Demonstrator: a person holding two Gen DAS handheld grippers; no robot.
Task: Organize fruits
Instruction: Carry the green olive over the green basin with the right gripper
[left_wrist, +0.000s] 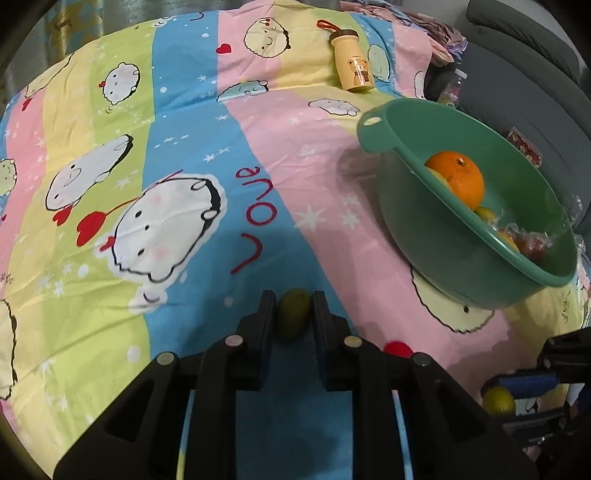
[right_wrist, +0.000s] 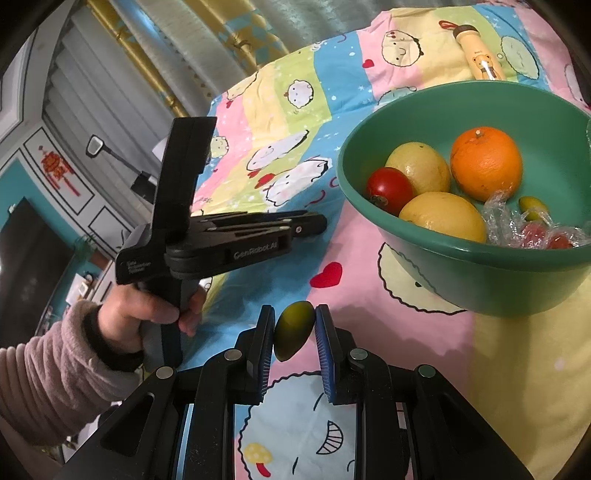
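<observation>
A green bowl (left_wrist: 373, 142) (right_wrist: 498, 266) sits on a cartoon-print bedsheet. It holds an orange (right_wrist: 486, 163) (left_wrist: 458, 181), two yellow fruits (right_wrist: 419, 168) (right_wrist: 443, 216), a red tomato (right_wrist: 389, 189), a small green fruit (right_wrist: 532, 206) and plastic-wrapped red fruit (right_wrist: 539, 232). My left gripper (left_wrist: 294, 301) is shut on a small green olive-like fruit (left_wrist: 293, 318), low over the sheet, left of the bowl. My right gripper (right_wrist: 294, 314) is shut on another small green fruit (right_wrist: 293, 329), just in front of the bowl. The left gripper body also shows in the right wrist view (right_wrist: 236, 236).
A yellow bear-print bottle (left_wrist: 351, 61) (right_wrist: 480, 55) lies on the sheet behind the bowl. A grey chair (left_wrist: 535, 92) stands to the right of the bed. Curtains and a wall are at the back left in the right wrist view.
</observation>
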